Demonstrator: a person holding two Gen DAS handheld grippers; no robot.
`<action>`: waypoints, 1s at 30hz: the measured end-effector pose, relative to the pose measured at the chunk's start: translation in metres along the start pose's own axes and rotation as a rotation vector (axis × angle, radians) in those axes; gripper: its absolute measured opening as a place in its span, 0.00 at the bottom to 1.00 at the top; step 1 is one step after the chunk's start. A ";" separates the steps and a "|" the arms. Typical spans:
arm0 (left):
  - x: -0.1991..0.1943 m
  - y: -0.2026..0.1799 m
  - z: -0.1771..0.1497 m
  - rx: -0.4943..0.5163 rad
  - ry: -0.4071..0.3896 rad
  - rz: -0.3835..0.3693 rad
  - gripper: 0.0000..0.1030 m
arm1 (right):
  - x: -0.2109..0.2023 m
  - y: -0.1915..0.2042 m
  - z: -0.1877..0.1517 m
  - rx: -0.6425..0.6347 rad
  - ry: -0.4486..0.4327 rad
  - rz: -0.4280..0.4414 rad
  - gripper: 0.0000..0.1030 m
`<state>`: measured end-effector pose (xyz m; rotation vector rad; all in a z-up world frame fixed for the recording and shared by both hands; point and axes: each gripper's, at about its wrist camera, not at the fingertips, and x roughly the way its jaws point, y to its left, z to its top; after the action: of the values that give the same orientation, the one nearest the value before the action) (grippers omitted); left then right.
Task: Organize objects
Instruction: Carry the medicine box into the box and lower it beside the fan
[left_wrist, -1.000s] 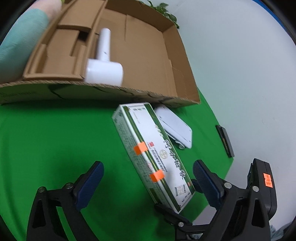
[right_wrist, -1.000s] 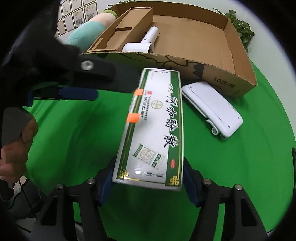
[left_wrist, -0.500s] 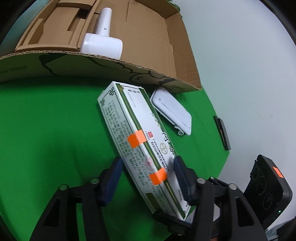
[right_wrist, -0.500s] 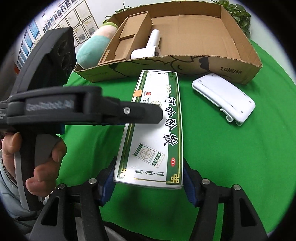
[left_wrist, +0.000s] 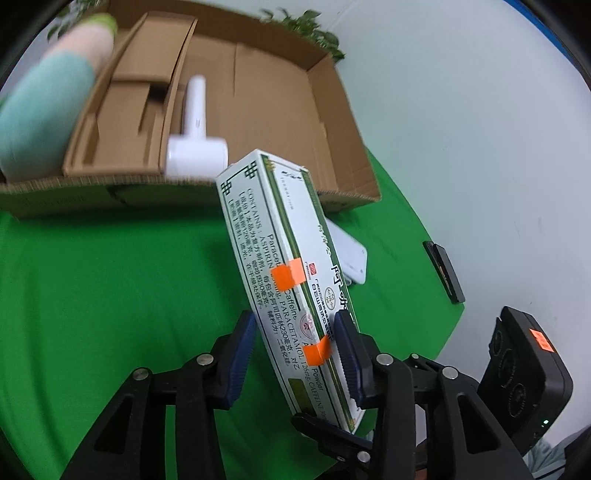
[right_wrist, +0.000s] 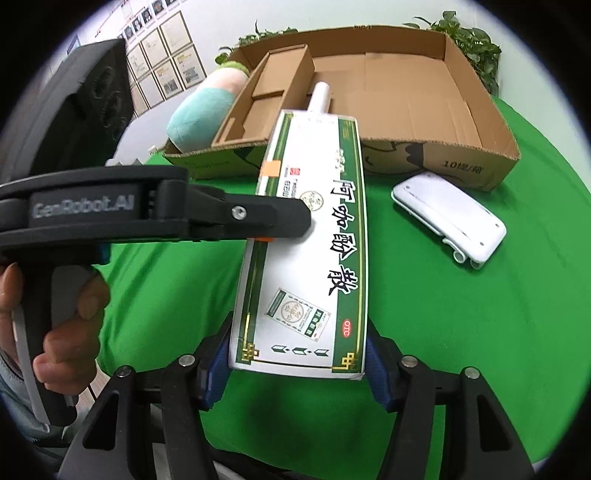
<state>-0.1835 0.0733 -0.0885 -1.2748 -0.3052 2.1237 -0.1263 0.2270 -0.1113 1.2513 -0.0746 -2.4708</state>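
A long white and green medicine box with orange stickers is held in the air above the green cloth, its far end pointing at the cardboard box. My left gripper is shut on its middle across the thin sides. My right gripper is shut on its near end across the wide faces. The left gripper shows in the right wrist view. A white handheld device lies inside the cardboard box.
A flat white gadget lies on the green cloth in front of the box. A teal and pink plush lies at the box's left. A dark slim object sits at the cloth's right edge. A cardboard insert fills the box's left part.
My left gripper closed from wide open onto the medicine box. Both grippers then lifted the box and tilted its far end up toward the cardboard box.
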 end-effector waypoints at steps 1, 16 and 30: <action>-0.007 -0.005 0.001 0.021 -0.015 0.012 0.38 | -0.001 0.000 0.001 0.002 -0.009 0.003 0.58; -0.061 -0.067 0.080 0.266 -0.204 0.093 0.00 | -0.022 -0.016 0.072 0.074 -0.179 -0.009 0.57; -0.039 -0.055 0.137 0.226 -0.206 0.062 0.35 | -0.002 -0.042 0.121 0.149 -0.213 0.016 0.57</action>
<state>-0.2656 0.1072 0.0353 -0.9506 -0.1080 2.2732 -0.2332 0.2526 -0.0450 1.0329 -0.3275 -2.6169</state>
